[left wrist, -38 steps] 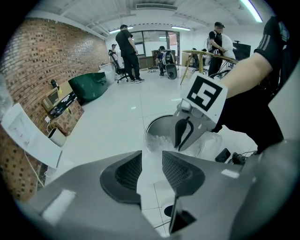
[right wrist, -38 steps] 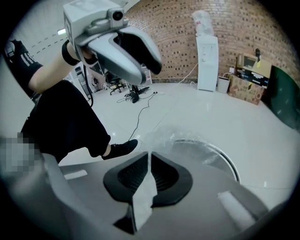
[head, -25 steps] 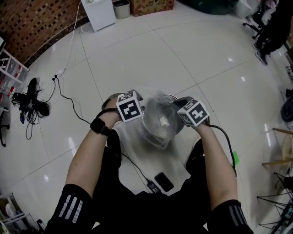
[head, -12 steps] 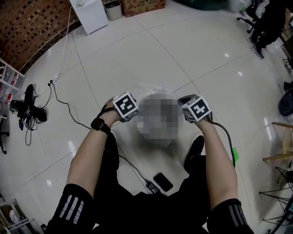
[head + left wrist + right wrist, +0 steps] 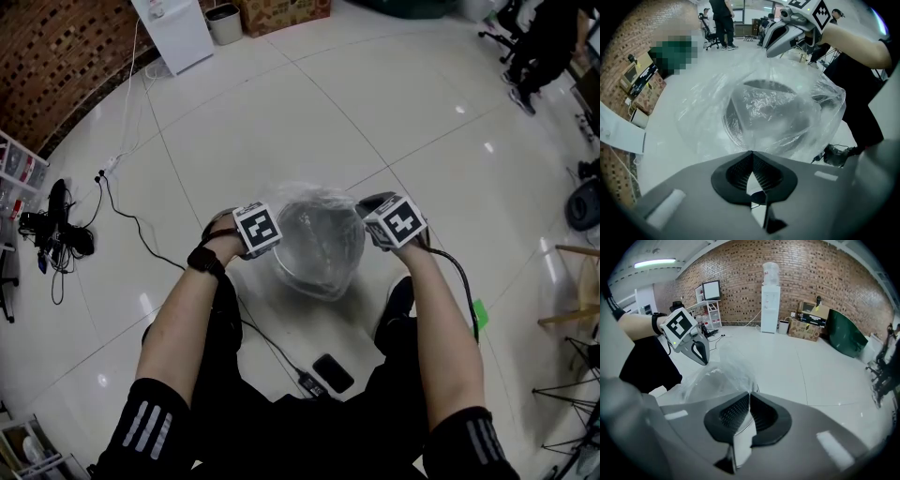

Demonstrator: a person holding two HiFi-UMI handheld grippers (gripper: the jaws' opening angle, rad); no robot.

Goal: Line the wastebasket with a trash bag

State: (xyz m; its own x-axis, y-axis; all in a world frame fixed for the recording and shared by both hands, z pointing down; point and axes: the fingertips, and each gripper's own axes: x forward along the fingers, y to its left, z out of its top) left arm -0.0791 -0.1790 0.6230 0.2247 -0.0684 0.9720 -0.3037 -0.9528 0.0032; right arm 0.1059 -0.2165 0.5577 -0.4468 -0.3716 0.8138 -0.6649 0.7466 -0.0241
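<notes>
Left gripper (image 5: 751, 152) has just been closing its ribbed black pads, which meet on the rim of the clear, crinkled trash bag (image 5: 787, 101). Right gripper (image 5: 747, 393) pinches the opposite edge of the thin film. Between them the bag is spread over the round grey wastebasket (image 5: 319, 258), which stands on glossy white floor tiles (image 5: 375, 112). Each gripper's cube (image 5: 257, 227) carries black-and-white square markers.
</notes>
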